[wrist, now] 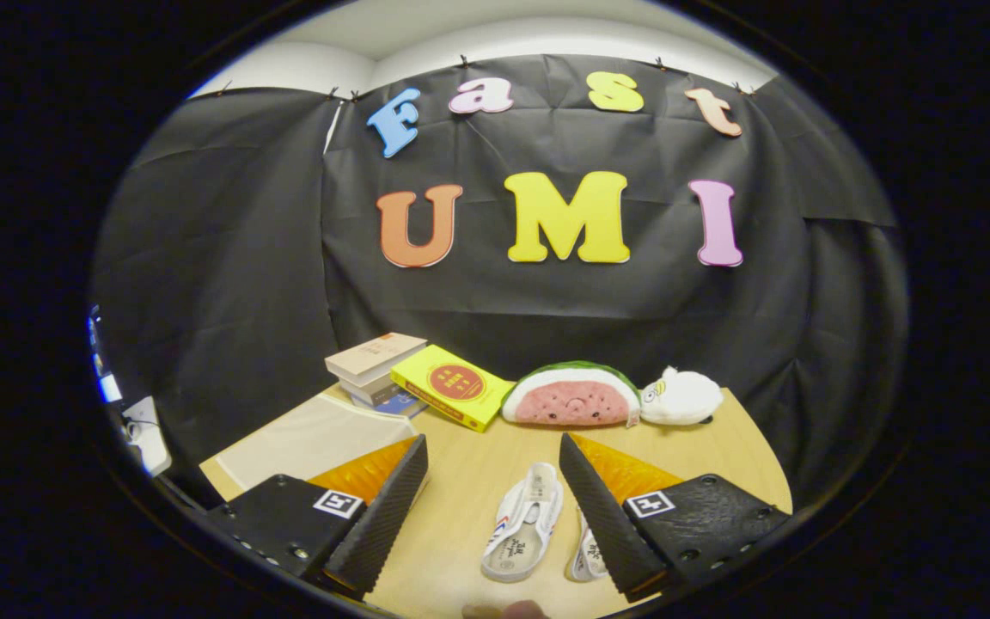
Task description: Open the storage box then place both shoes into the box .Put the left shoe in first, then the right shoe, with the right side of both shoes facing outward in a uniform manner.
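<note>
2 shoes (522,531) (white), claw (493,490) open above

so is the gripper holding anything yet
Nothing is held: the gripper is open above the wooden table, with the white canvas slip-on shoe lying untouched between its fingers.

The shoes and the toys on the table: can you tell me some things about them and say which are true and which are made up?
1. Two white shoes lie on the wooden table. True.
2. The gripper is shut on a shoe. False: its fingers stand wide apart, holding nothing.
3. A watermelon plush sits beside a white plush toy. True.
4. The yellow book lies between the fingers. False: it lies beyond them, next to a stack of books.
5. One shoe lies between the fingers. True; the other shoe is partly hidden behind one finger.
</note>
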The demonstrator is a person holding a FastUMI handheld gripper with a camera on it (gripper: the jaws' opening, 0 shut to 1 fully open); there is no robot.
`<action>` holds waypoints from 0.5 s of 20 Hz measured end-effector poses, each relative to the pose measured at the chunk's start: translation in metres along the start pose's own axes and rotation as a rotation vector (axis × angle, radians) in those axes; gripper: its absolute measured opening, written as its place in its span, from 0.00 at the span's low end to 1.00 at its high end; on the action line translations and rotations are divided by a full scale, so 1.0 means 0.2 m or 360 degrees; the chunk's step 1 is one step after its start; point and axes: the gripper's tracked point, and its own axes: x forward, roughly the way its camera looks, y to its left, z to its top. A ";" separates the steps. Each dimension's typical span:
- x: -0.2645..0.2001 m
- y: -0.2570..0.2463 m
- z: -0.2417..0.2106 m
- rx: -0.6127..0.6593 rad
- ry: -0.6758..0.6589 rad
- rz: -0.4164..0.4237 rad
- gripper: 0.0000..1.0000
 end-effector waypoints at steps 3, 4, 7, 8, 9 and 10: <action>0.07 0.11 -0.05 0.0016 0.0059 0.0063 0.95; 0.09 0.16 -0.09 0.0039 0.0088 0.0096 0.95; 0.17 0.36 -0.24 0.0211 0.0263 0.0273 0.95; 0.19 0.41 -0.27 0.0272 0.0315 0.0306 0.95; 0.21 0.45 -0.31 0.0321 0.0356 0.0327 0.95; 0.24 0.48 -0.36 0.0371 0.0408 0.0347 0.95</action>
